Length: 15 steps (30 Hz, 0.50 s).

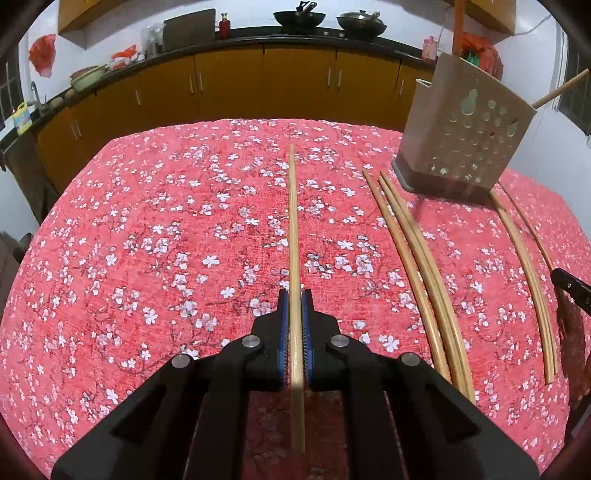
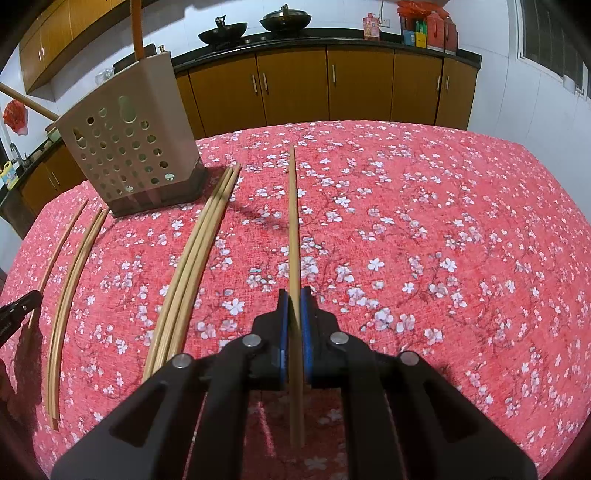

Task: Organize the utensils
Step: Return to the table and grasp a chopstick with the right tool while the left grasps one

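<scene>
Closest to my left lens, the left gripper (image 1: pixel 294 306) pinches a chopstick (image 1: pixel 293 221) that points to twelve o'clock over the floral tablecloth (image 1: pixel 166 229). On my other feed the right gripper (image 2: pixel 294 306) clamps its own chopstick (image 2: pixel 293 221) the same way. Loose chopsticks (image 1: pixel 417 258) lie on the cloth at two o'clock from the left gripper, and beyond them stands the perforated utensil holder (image 1: pixel 465 129). Farthest off, two woks (image 1: pixel 299 18) sit on the counter.
</scene>
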### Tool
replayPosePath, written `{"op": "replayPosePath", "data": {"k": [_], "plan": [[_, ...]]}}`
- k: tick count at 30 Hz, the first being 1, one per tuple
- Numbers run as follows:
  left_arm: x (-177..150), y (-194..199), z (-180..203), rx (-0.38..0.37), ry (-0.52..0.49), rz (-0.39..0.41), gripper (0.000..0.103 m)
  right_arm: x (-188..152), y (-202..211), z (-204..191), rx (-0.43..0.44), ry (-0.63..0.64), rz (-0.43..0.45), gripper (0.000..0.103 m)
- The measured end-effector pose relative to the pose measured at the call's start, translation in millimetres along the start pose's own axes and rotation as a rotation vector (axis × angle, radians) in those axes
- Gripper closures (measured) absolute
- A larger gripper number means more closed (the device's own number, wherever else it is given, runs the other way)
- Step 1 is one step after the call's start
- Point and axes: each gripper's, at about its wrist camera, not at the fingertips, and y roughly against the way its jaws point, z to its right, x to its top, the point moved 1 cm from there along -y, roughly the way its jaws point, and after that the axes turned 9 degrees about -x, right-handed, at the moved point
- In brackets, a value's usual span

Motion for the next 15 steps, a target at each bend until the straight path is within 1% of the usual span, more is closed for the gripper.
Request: {"op": "replayPosePath", "data": {"k": [11,15], "plan": [[-0.6,3.2,-3.1,-0.012,0.012,0.003,0.095,-1.2,0.6,-0.4,0.001,-0.004,0.000,0.095],[-7.8,10.8,-4.2,-0.017,0.018,0.003,0.095,-8.0,6.0,-0.6,0.002,0.000,0.000,0.095]]}}
